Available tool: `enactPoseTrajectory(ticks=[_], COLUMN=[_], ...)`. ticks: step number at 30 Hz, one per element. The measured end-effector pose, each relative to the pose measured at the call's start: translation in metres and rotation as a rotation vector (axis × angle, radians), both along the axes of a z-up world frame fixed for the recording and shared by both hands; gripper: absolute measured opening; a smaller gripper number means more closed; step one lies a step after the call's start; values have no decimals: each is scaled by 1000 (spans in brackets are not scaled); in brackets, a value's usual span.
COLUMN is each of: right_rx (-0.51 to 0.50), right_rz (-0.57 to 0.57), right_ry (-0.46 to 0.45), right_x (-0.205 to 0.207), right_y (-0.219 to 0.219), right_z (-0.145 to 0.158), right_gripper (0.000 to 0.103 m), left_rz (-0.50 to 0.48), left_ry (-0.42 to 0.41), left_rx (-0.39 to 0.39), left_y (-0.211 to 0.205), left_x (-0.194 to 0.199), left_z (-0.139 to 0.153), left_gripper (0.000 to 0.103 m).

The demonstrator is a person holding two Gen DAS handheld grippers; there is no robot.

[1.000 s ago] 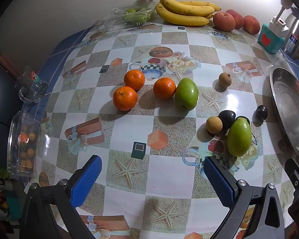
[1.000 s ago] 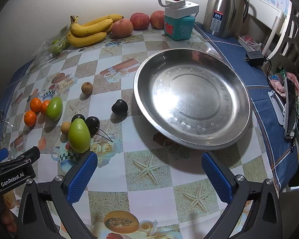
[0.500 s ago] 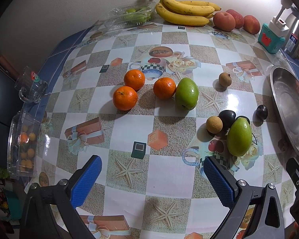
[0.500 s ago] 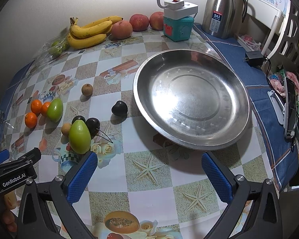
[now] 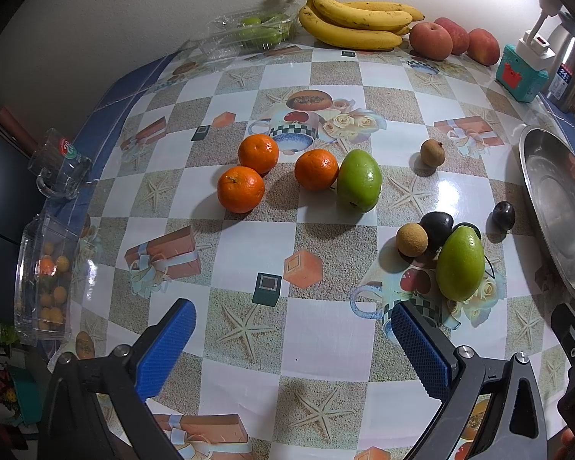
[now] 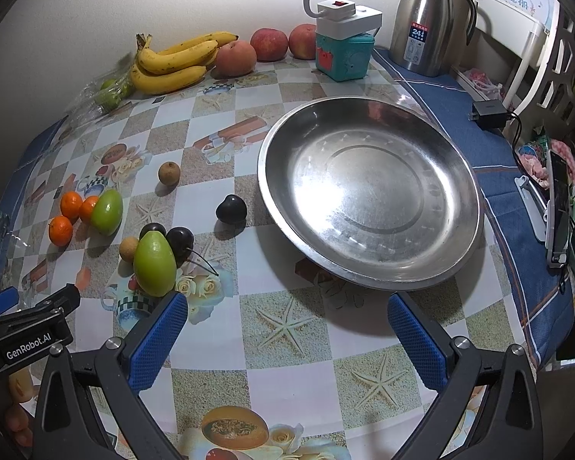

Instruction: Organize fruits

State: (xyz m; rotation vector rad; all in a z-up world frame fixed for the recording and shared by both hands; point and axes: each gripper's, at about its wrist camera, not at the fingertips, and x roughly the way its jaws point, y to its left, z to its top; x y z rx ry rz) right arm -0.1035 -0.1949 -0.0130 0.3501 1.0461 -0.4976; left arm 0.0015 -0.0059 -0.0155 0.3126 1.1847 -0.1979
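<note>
Both claws are held wide open above the desk (image 5: 326, 329), nothing gripped: the left claw (image 5: 293, 349) is aimed at three oranges (image 5: 240, 189) and a green mango (image 5: 359, 180), the right claw (image 6: 287, 337) at the bare steel plate (image 6: 368, 191). A second green mango (image 6: 154, 263), touching dark plums (image 6: 179, 240), is seen just beyond the right claw's left finger.
</note>
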Motion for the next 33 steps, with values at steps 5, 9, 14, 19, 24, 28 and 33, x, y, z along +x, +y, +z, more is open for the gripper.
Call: enactPoseTrajectory(ticks=[5, 9, 14, 19, 24, 28, 33], right_rx=[0, 4, 7, 0, 13, 23, 32], right_rz=[3, -1, 1, 15, 32, 34, 31], right_ry=[-2, -9, -10, -4, 1, -8, -15], right_x=[0, -1, -1, 0, 1, -1, -2], right_y=[0, 0, 0, 4, 5, 5, 3], right_z=[0, 1, 0, -1, -5, -5, -4], right_gripper=[103, 103, 103, 103, 103, 103, 103], left_rz=[-2, -3, -2, 9, 9, 5, 1], left_ry=[-5, -12, -17, -19, -23, -29, -39], left_rx=[3, 3, 1, 2, 14, 27, 35], left_y=[0, -1, -1, -1, -4, -7, -9], left_x=[-1, -2, -2, -1, 0, 0, -1], left_z=[1, 3, 4, 5, 5, 5, 6], left_gripper=[103, 103, 103, 103, 103, 103, 103])
